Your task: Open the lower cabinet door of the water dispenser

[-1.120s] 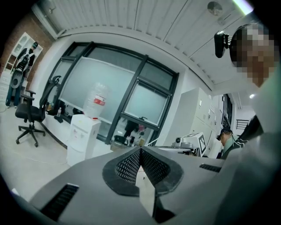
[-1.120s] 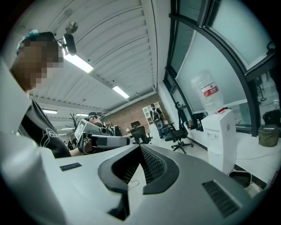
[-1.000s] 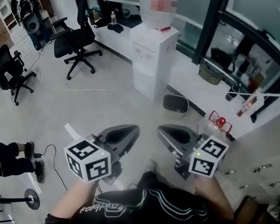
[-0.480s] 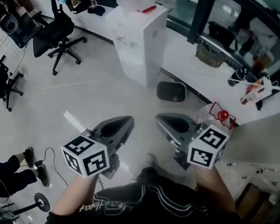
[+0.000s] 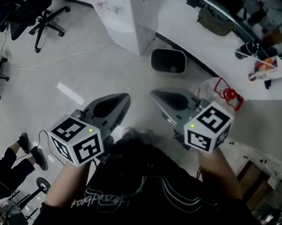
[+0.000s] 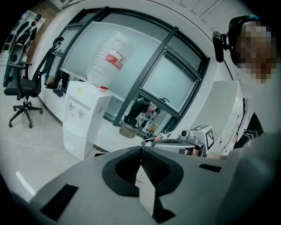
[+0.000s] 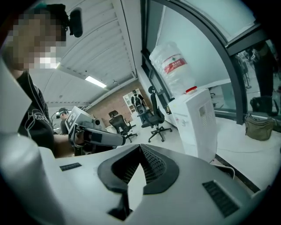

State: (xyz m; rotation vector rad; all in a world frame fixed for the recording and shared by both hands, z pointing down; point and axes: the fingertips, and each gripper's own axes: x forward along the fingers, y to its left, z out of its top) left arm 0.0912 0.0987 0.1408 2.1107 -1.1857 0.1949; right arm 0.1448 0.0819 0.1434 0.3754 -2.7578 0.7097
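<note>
Standing upright, water dispenser [image 6: 85, 125], front toward the office chairs [image 6: 24, 88]

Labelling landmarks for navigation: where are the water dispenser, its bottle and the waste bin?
water dispenser [image 6: 79, 127]: left gripper view, front panel.
bottle [image 6: 115, 59]: left gripper view, red label.
waste bin [image 5: 154, 59]: head view, left rim.

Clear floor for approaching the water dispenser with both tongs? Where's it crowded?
Bare floor runs from the water dispenser down to the left tongs, edged by a thin white cable and office chair. Crowded on the other side: bin beside the dispenser, red-capped container next to the right tongs.
</note>
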